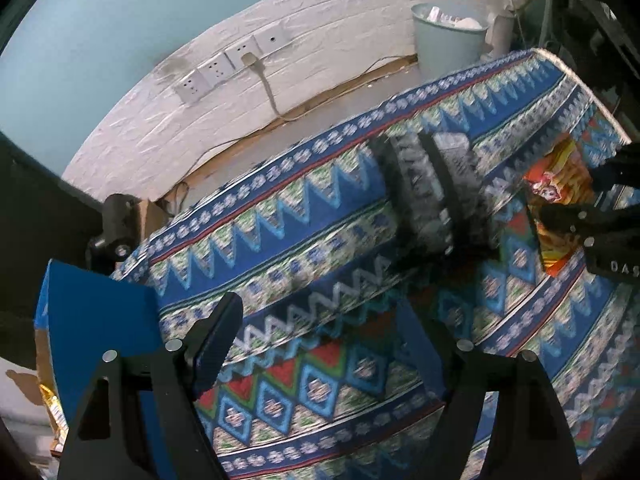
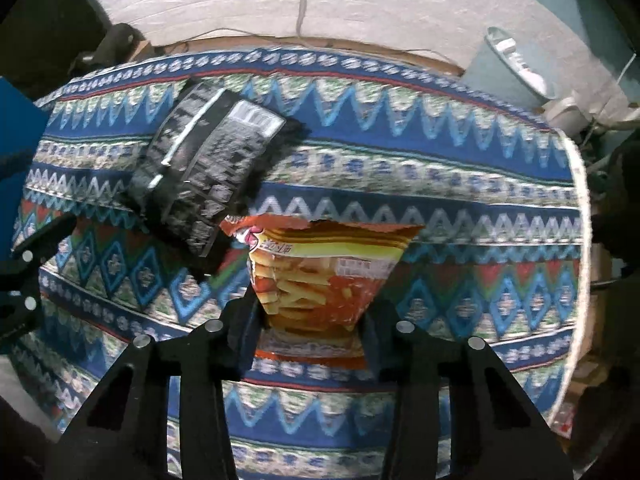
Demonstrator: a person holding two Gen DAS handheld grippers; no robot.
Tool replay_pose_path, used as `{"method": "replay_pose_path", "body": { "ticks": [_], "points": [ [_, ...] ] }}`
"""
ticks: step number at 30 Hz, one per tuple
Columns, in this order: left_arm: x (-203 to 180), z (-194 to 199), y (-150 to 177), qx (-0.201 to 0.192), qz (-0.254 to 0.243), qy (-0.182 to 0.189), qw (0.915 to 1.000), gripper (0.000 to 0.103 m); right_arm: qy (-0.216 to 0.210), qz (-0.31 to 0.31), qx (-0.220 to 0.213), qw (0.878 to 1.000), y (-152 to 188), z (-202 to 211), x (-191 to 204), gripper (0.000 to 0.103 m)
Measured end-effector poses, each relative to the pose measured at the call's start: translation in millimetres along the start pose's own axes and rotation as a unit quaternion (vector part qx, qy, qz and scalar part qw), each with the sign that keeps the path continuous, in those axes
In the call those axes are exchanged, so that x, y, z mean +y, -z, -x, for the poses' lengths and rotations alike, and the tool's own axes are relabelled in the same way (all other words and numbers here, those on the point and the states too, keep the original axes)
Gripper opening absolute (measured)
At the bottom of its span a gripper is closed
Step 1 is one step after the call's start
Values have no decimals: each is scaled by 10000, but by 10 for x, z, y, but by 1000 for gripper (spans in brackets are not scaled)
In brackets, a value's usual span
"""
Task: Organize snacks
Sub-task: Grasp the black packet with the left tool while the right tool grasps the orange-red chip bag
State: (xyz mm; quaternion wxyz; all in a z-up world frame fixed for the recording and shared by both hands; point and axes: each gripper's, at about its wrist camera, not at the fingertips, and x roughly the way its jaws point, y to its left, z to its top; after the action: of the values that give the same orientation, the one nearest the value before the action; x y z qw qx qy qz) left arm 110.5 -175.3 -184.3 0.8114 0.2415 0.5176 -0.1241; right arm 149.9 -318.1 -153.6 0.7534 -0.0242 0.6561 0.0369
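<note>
An orange snack bag (image 2: 320,276) with a fries picture lies on the patterned tablecloth (image 2: 440,168). My right gripper (image 2: 312,328) points down and is shut on the bag's near end, which is pinched narrow between the fingers. A black snack bag (image 2: 208,160) lies just left of it, printed back up. In the left wrist view the black bag (image 1: 432,188) lies ahead, with the orange bag (image 1: 560,188) and the right gripper (image 1: 592,192) at the right edge. My left gripper (image 1: 320,344) hangs open over bare cloth with nothing between its fingers.
A blue box (image 1: 92,340) stands at the table's left end, with snack packets below it. A pale bin (image 1: 448,40) stands on the floor behind the table, by a white wall with sockets (image 1: 232,60) and a cable. The table's right edge (image 2: 580,240) is close.
</note>
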Motion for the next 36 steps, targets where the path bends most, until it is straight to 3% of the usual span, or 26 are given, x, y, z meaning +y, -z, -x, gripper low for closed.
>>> {"method": "replay_pose_path", "body": {
  "ticks": [3,11,16,22,24,34,35,36],
  "points": [
    [-59,-20,-128,49,149,175,9997,88,82,-121,-61,9999,-20,76,-133,41],
    [-251,-178,-406,223,323,598,9974,88,15,-519,-216,9984,-7,194,-473,41],
    [-299,-228,-568,188,698,808,9941,88,-6,-697,-183,9974,7,158,-612,41],
    [-402,-460,-685,365,724,509,9954,89,-30,-751,-190,9970,11,158,-630,41],
    [-414,-521,-680,381,778,573,9946,93,-40,-744,-195,9970,4,154,-628,41],
    [-416,-640,-645,358,828,813,9926,93,-85,-709,-195,9973,-10,154,-591,41],
    [-413,-641,-625,315,813,811,9929,93,-86,-706,-198,9973,-5,159,-581,41],
    [-404,-638,-614,279,808,838,9928,86,-86,-702,-198,9973,-5,163,-575,41]
  ]
}}
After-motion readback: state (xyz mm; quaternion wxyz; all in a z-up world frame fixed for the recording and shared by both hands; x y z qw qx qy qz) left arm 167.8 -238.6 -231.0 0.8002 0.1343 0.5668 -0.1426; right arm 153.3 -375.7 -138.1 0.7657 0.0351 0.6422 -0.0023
